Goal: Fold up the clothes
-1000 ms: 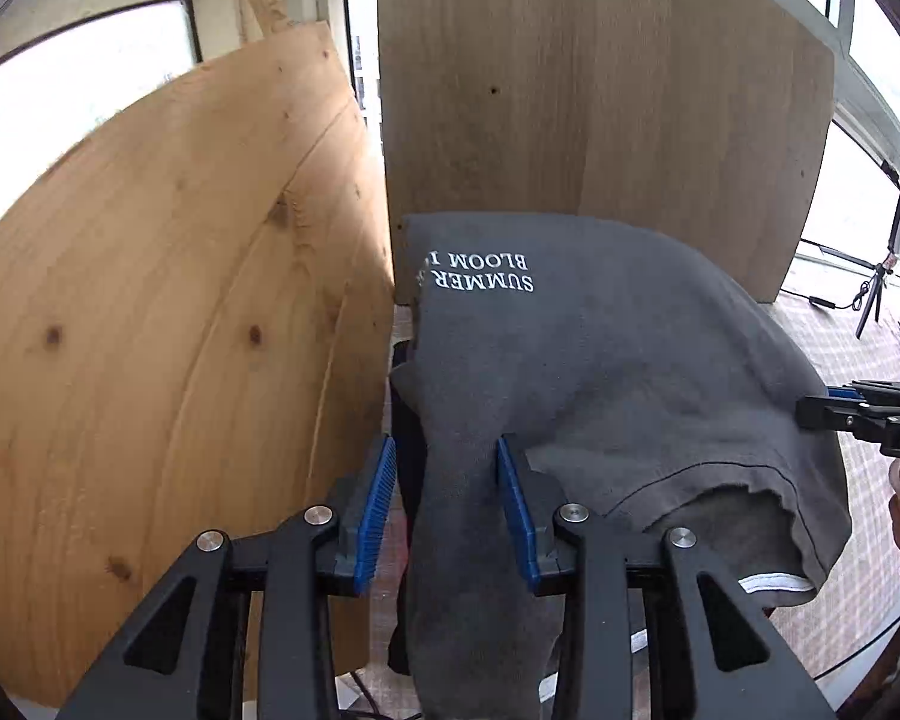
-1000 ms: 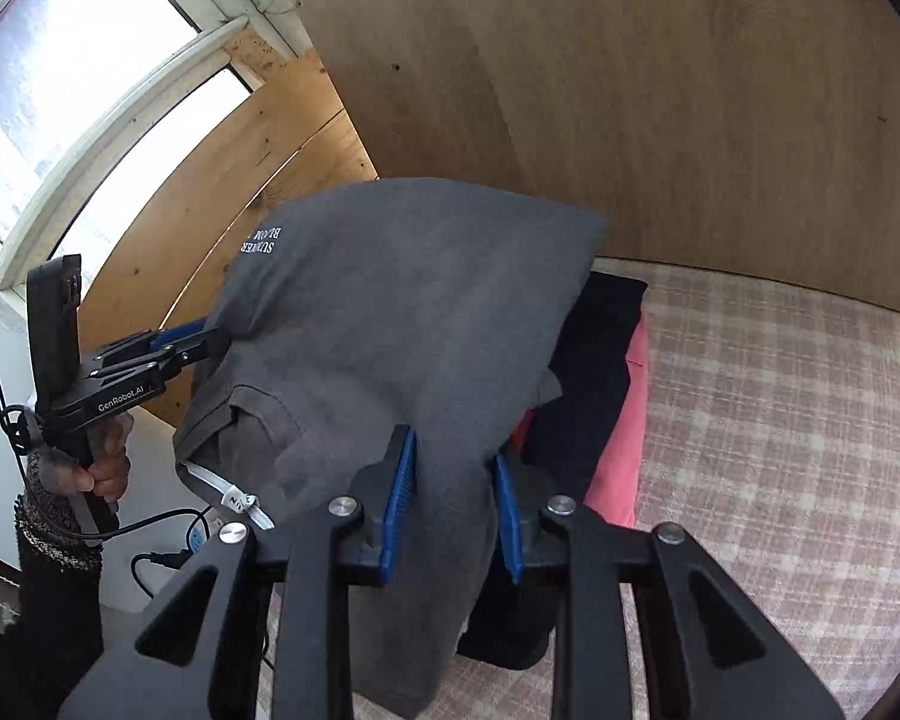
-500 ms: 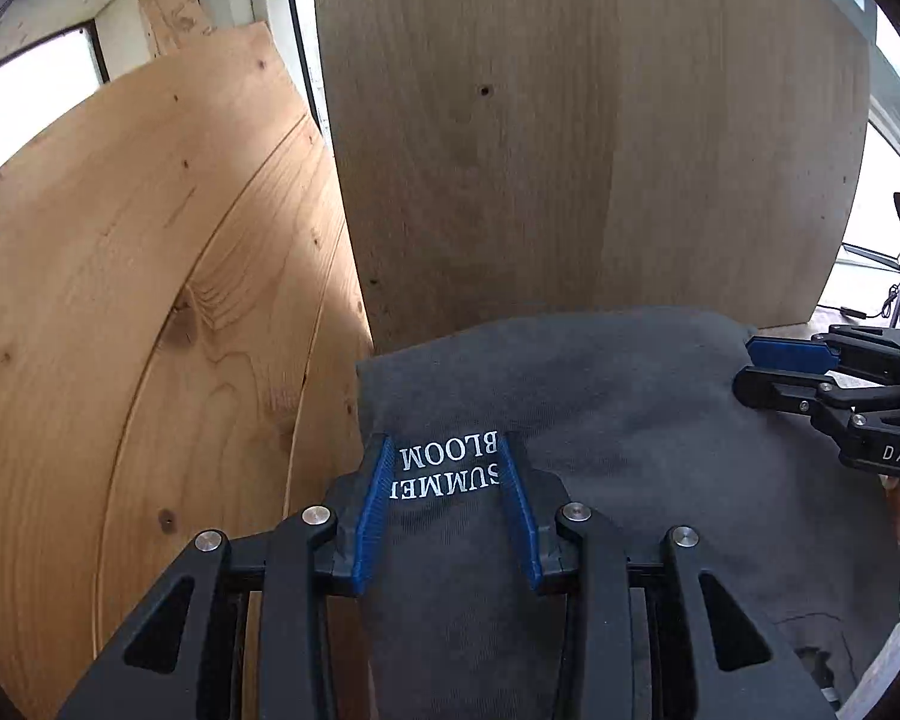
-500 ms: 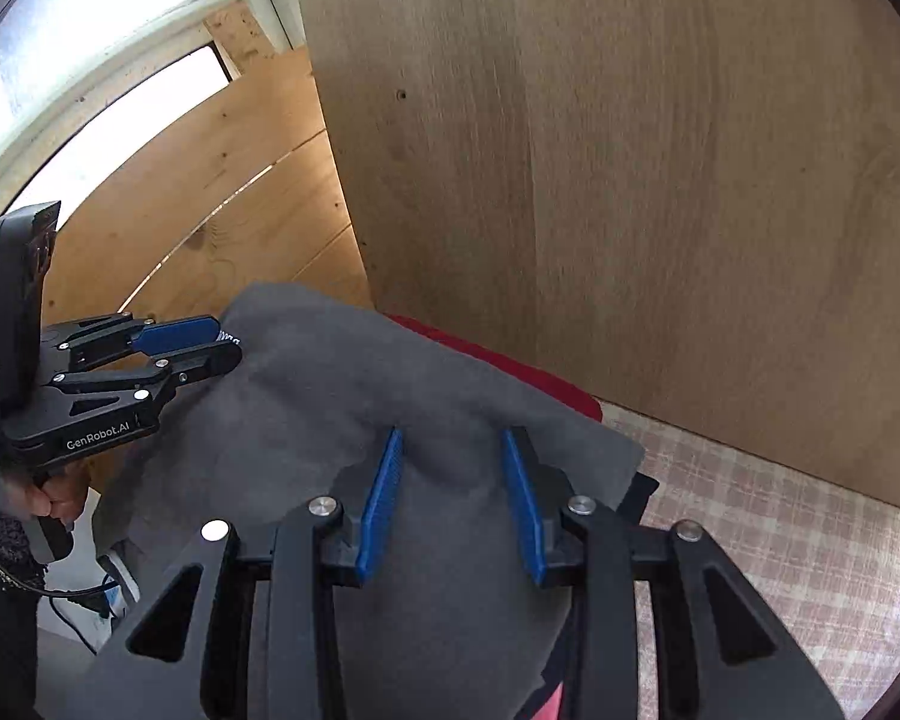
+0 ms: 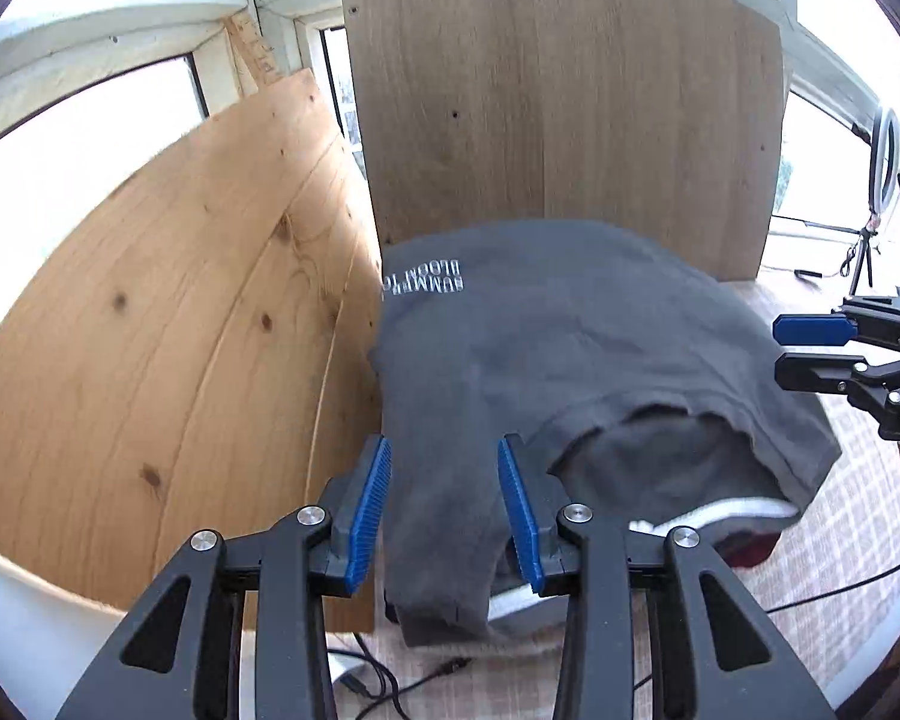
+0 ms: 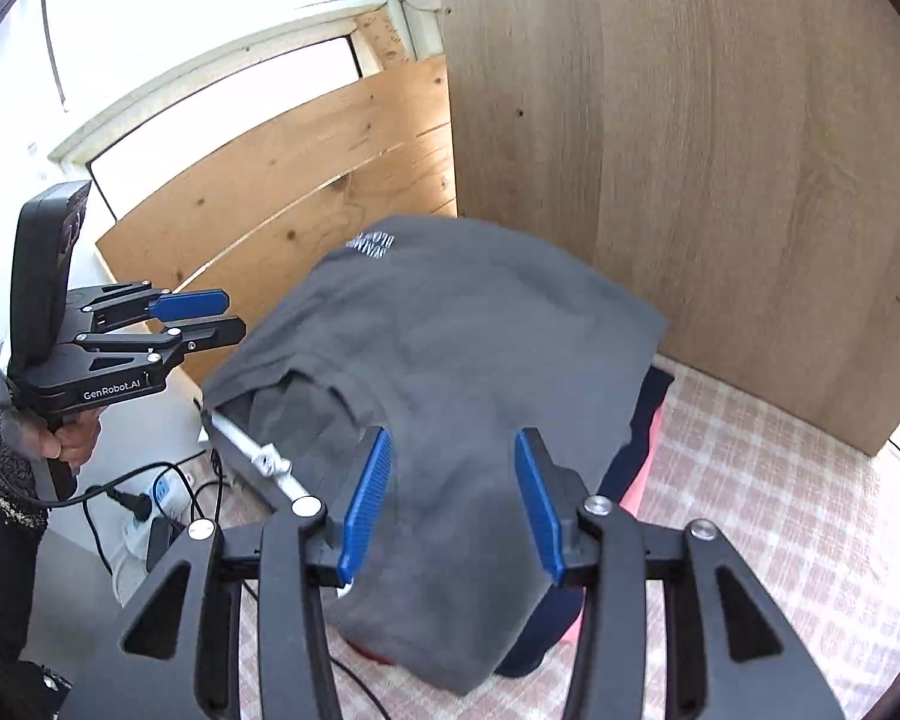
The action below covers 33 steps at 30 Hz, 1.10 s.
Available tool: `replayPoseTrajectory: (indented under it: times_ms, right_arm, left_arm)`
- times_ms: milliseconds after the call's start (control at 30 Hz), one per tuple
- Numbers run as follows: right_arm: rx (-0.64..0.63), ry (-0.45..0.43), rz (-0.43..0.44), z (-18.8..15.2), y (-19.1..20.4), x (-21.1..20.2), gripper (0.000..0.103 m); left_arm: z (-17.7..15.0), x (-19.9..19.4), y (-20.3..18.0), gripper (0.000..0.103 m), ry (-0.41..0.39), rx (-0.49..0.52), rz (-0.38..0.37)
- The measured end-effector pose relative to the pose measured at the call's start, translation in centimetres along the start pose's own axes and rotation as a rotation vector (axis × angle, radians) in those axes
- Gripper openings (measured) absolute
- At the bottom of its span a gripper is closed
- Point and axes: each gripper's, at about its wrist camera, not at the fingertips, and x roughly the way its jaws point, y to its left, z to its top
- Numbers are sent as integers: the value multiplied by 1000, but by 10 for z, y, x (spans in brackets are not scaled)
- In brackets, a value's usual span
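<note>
Left gripper [image 5: 444, 507]: jaws apart, nothing gripped. Right gripper [image 6: 453, 507]: jaws opening, empty; grey shirt [image 6: 450, 372] lies just ahead/below both.

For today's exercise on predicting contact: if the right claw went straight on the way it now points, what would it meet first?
Most likely the folded grey T-shirt on top of the clothes pile: it fills the gap between the opening pads of the right claw, apparently just below them. Exact depth is unclear.

Grey T-shirt [image 5: 570, 348] atop clothes pile, left gripper [image 5: 444, 504] fingers apart.
</note>
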Motion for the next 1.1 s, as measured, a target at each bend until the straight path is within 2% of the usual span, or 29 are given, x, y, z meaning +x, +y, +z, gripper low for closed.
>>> replayPoseTrajectory:
  times_ms: [67,133,167,233,300,333,400,500,567,667,767,933,1000,1100]
  right_arm:
    - [9,55,-6,-23,4,2,45]
    - [18,97,-18,-43,4,-4,45]
    - [24,114,-25,-53,3,-11,47]
    - [35,148,-43,-70,1,-24,56]
    - [47,170,-88,-82,-1,-38,56]
    - [58,162,-117,-87,-3,-48,56]
    - [110,126,-137,-96,-6,-69,57]
    - [224,62,-128,-106,-11,-94,64]
    - [274,36,-122,-114,-9,-106,64]
    - [300,30,-150,-122,0,-114,64]
    - [284,35,-171,-127,15,-118,64]
    - [332,102,-240,-144,28,-112,64]
    - [343,129,-266,-155,30,-114,64]
    - [358,136,-273,-172,30,-124,64]
  left_arm:
    - [-20,14,2,37,65,-8,12]
    - [-39,13,8,37,86,-32,30]
    - [-45,6,12,37,75,-52,30]
    - [-53,-10,17,37,45,-88,32]
    - [-60,-26,18,41,17,-113,46]
    - [-62,-36,16,42,-1,-127,53]
    - [-66,-57,12,58,-45,-142,73]
    - [-68,-84,12,61,-130,-193,42]
    - [-68,-94,9,62,-139,-215,-13]
    - [-65,-97,-14,63,-118,-178,-52]
    - [-68,-99,-45,73,-89,-135,-106]
    - [-76,-93,-96,75,-48,-91,-157]
    - [-79,-91,-113,75,-17,-78,-156]
    - [-85,-93,-133,76,15,-53,-87]
